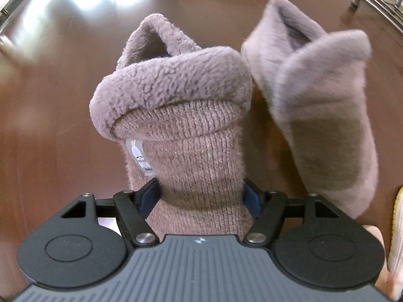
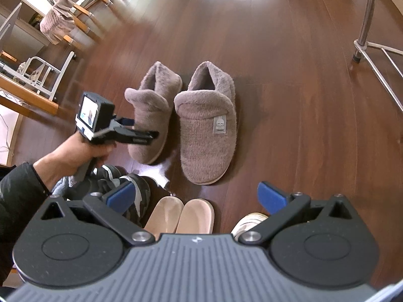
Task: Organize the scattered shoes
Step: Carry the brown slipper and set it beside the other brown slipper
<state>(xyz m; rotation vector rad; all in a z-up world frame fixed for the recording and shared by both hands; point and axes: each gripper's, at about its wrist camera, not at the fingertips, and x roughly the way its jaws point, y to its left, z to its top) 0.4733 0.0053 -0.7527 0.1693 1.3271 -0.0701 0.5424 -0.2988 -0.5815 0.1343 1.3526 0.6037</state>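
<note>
Two fuzzy mauve slippers lie side by side on the brown wood floor. My left gripper (image 1: pixel 201 193) is shut on the toe of the left slipper (image 1: pixel 186 115); this grip also shows in the right wrist view (image 2: pixel 146 130). The left slipper (image 2: pixel 151 115) sits next to the right slipper (image 2: pixel 206 125), which appears blurred in the left wrist view (image 1: pixel 325 105). My right gripper (image 2: pixel 196 196) is open and empty, held above and in front of both slippers.
A pair of tan sandals (image 2: pixel 181 214), a dark sneaker (image 2: pixel 126 188) and a white shoe (image 2: pixel 249 221) lie near the front. A metal rack leg (image 2: pixel 362 25) stands at the right. Wooden furniture (image 2: pixel 30 95) is at the left.
</note>
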